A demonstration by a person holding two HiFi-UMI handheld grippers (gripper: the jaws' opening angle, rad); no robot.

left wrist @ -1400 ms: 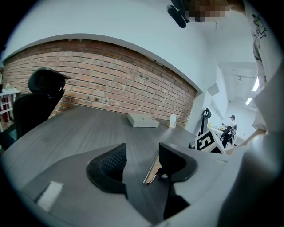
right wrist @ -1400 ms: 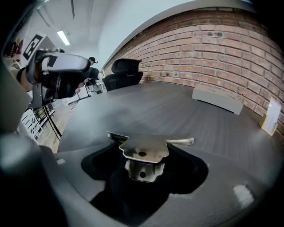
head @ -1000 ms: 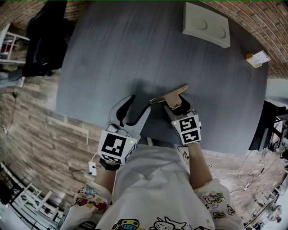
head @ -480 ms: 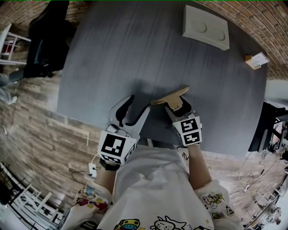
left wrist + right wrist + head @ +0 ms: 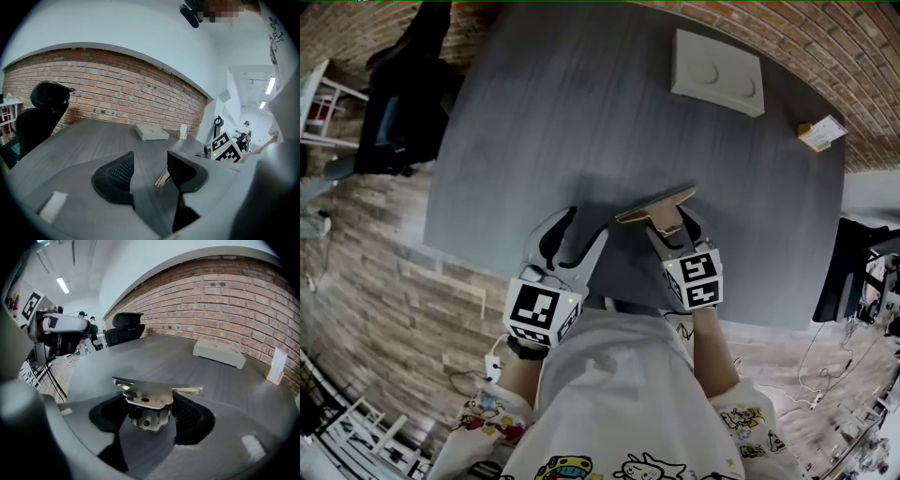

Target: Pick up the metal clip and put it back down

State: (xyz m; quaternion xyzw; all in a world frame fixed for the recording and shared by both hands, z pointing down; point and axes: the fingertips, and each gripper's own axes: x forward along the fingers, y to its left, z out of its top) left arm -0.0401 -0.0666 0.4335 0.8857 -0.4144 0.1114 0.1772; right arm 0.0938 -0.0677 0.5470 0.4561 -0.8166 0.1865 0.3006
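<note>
A brass-coloured metal clip (image 5: 658, 206) is held just above the grey table (image 5: 581, 112) near its front edge. My right gripper (image 5: 670, 222) is shut on it. In the right gripper view the clip (image 5: 149, 394) sits between the two black pads, its flat wings spread wide above them and its bent handle hanging below. My left gripper (image 5: 584, 225) hovers to the left of it, open and empty. In the left gripper view its jaws (image 5: 149, 171) stand apart, and an edge of the clip (image 5: 162, 178) shows between them.
A flat white box (image 5: 717, 73) lies at the table's far side, with a small card stand (image 5: 818, 133) near the right edge. A black office chair (image 5: 398, 103) stands off the table's left side. A brick wall runs behind the table.
My right gripper has lifted a little with the clip still held in it. The left gripper has stayed where it was.
</note>
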